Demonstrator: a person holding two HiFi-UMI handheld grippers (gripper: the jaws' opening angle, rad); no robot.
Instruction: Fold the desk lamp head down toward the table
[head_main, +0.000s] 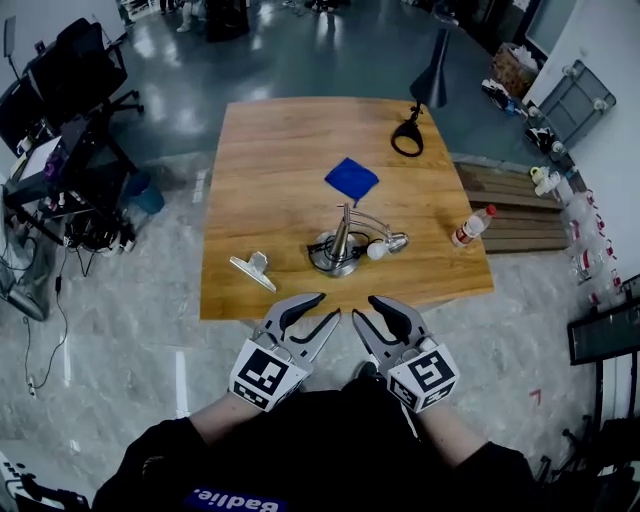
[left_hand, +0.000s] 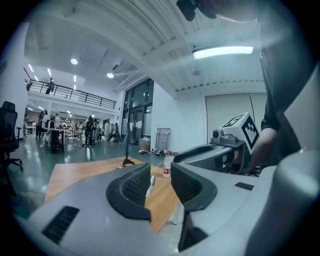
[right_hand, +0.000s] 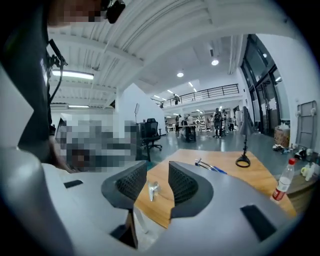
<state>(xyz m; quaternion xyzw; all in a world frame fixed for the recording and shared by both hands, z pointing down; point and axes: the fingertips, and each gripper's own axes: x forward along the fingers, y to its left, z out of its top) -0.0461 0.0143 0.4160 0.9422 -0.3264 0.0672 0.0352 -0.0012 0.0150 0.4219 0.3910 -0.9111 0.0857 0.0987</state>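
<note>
Desk lamp (head_main: 341, 245) stands on the wooden table (head_main: 270, 150), centred, near the front edge. Round base, arm bent to the right, head low over the top. It's between neither pair of jaws: both grippers hang off the near table edge, with the lamp ahead and clear of them. Left gripper (head_main: 329, 305): jaws apart, nothing in them. Right gripper (head_main: 364, 306): same, apart and empty. Metal clip (head_main: 253, 268) lies left of the lamp, blue cloth (head_main: 351, 179) behind it, bottle (head_main: 472, 226) near the right edge.

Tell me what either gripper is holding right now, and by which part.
Nothing is held. The left gripper and the right gripper are both open, fingers empty, short of the table.
</note>
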